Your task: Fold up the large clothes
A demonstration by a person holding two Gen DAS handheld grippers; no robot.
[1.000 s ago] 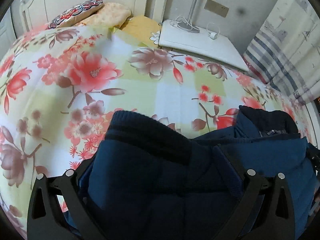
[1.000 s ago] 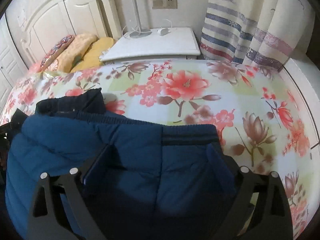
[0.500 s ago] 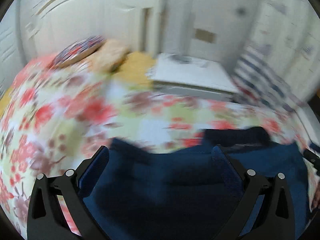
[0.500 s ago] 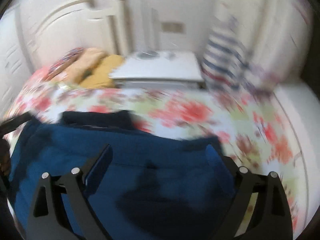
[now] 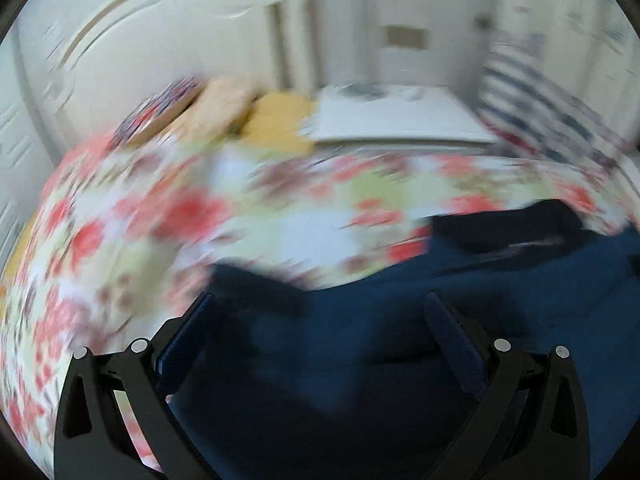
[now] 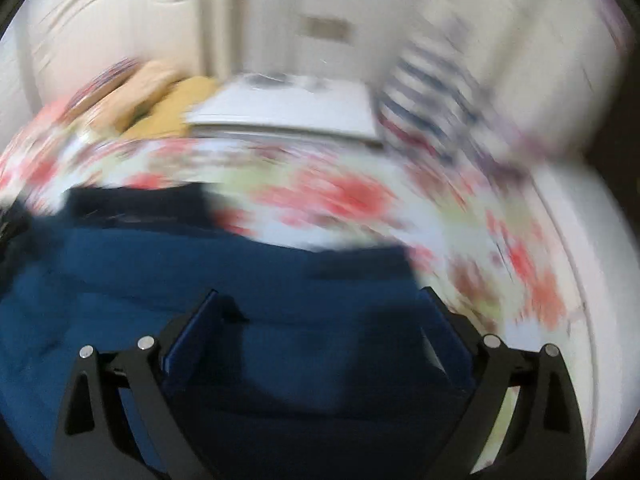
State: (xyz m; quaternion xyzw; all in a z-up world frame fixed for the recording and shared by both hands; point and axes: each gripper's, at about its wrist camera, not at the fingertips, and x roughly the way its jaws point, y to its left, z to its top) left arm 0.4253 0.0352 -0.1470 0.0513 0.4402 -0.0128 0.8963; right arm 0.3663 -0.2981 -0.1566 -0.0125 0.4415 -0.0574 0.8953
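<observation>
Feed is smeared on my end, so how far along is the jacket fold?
Done: the blue jacket lies on the floral bedspread, dark collar showing. In hand: left gripper and right gripper both sit open over it, gripping nothing; both views are motion-blurred. Left: any finished fold can't be confirmed, so probably further folds.

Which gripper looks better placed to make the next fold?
Neither clearly: left gripper and right gripper both hang open over the dark blue padded jacket. Both views are blurred.

Both wrist views look low across the jacket (image 5: 360,360) toward the shared nightstand (image 6: 288,110).
</observation>
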